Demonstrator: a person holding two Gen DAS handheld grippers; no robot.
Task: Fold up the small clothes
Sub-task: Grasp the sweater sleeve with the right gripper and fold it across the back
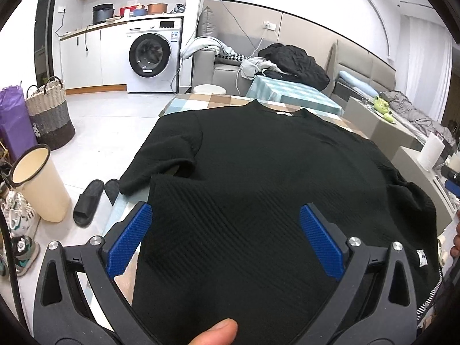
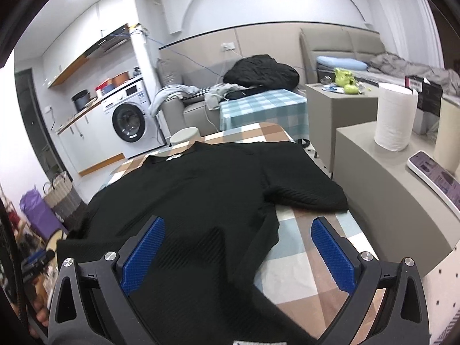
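The tabletop (image 2: 299, 247), under a checked cloth, is nearly covered by a black ribbed short-sleeve shirt (image 1: 258, 155), spread flat with the collar at the far end and the hem toward the person. One sleeve (image 1: 169, 155) droops off the left edge of the tabletop; the other sleeve (image 2: 310, 195) lies flat on the right side.

The left tool (image 1: 225, 235) hangs spread wide over the hem area, blue pads either side of the fabric and gripping nothing. The right tool (image 2: 238, 247) is the same: gaping, one pad over the shirt's side edge and the other over bare cloth, empty.

My guess is the first fold hasn't started, so this is the lining-up stage. To do it well I'd pinch the hem corner and the shoulder on one side, grab only the fabric and not the tablecloth, then bring that side in toward the middle evenly so the sleeve comes along flat. The ribbed knit looks stretchy, so lift it gently rather than dragging it.
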